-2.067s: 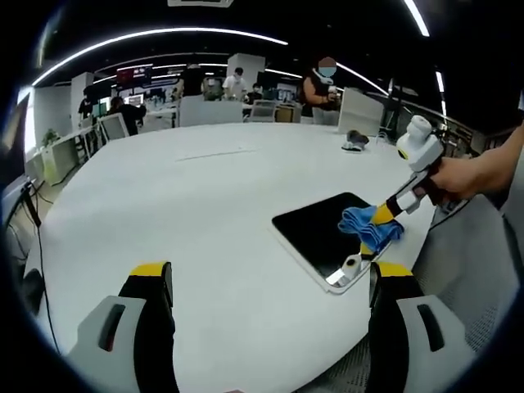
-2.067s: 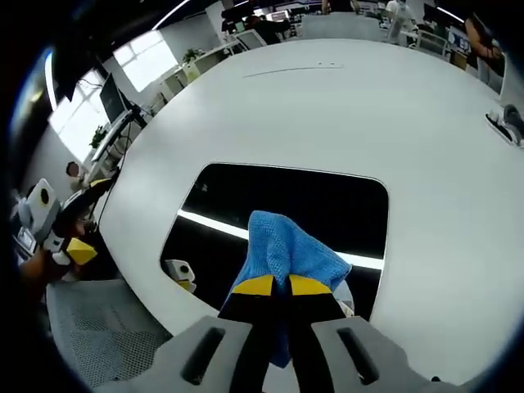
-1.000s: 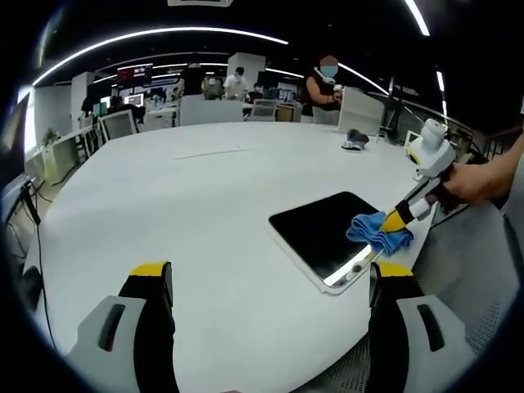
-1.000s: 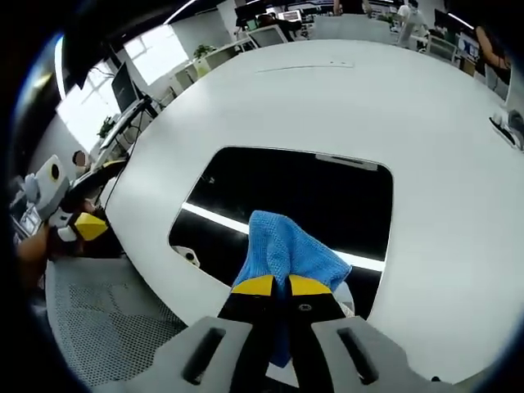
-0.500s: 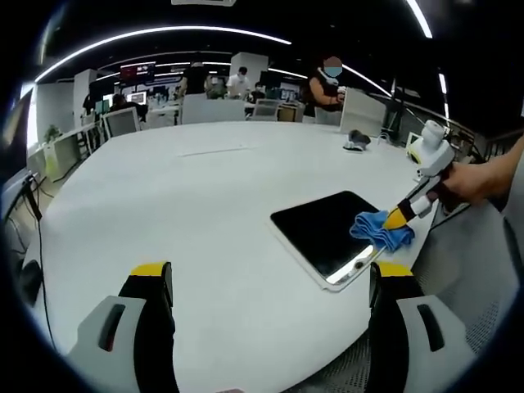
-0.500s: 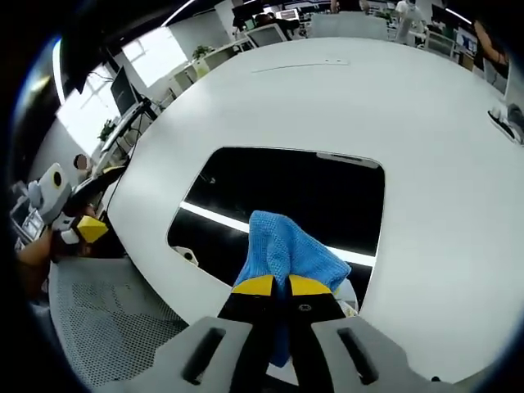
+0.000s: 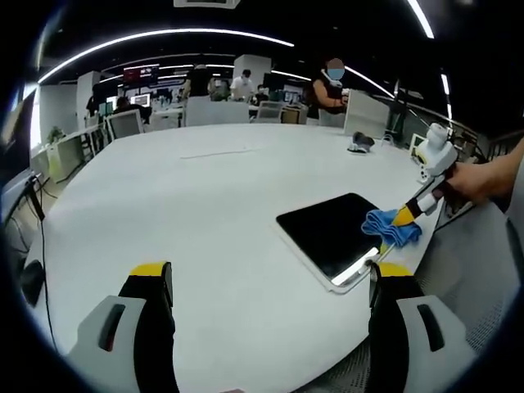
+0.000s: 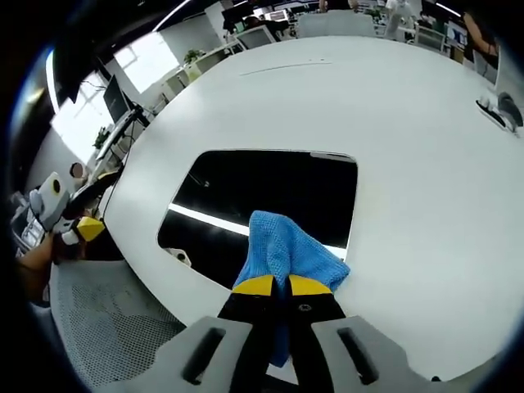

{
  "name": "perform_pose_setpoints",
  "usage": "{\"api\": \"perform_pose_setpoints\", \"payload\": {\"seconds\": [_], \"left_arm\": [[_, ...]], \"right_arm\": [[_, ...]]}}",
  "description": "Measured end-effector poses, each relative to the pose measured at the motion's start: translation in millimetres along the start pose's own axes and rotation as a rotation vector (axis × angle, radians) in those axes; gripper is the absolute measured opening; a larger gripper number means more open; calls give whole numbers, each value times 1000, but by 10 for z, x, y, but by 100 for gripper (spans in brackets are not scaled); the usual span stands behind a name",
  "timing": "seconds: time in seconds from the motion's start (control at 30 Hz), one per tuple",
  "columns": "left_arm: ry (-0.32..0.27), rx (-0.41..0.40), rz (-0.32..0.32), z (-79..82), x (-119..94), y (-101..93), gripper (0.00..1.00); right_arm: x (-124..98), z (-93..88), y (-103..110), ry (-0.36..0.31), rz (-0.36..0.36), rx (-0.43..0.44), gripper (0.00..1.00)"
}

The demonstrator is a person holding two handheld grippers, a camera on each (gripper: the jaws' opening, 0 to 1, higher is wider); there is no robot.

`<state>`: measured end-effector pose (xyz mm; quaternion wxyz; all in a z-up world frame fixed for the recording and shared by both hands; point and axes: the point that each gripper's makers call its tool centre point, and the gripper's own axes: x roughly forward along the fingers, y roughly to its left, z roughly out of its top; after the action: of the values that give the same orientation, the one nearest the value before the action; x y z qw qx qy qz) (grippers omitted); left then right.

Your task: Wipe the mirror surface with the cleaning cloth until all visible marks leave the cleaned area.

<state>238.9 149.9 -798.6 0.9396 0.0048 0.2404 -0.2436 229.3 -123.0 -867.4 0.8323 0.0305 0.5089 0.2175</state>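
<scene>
Jaws of the right gripper (image 8: 273,285) are pinching the blue cleaning cloth (image 8: 285,249), pressing it on the mirror (image 8: 262,196) lying near the white counter (image 8: 409,164) edge. Left gripper (image 7: 266,282) jaws are hanging spread wide over the counter, off to the mirror's side.

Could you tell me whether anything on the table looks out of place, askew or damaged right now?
Nothing stands out. The mirror lies flat near the edge of the white table, uncracked, reflecting ceiling lights. The right gripper is clamped on the blue cloth, which rests at the mirror's near edge. The left gripper is open and holds nothing.
</scene>
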Motion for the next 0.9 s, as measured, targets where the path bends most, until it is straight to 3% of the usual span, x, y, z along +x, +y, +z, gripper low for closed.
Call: {"api": "perform_pose_setpoints", "payload": {"seconds": [0.33,0.9], "left_arm": [[-1,1,6,8,13,13,99],[1,17,10,44,10,24,99]], "right_arm": [[-46,6,-137,-5,-13,33,0],[-28,31,-123,-3,-22,45,0]]}}
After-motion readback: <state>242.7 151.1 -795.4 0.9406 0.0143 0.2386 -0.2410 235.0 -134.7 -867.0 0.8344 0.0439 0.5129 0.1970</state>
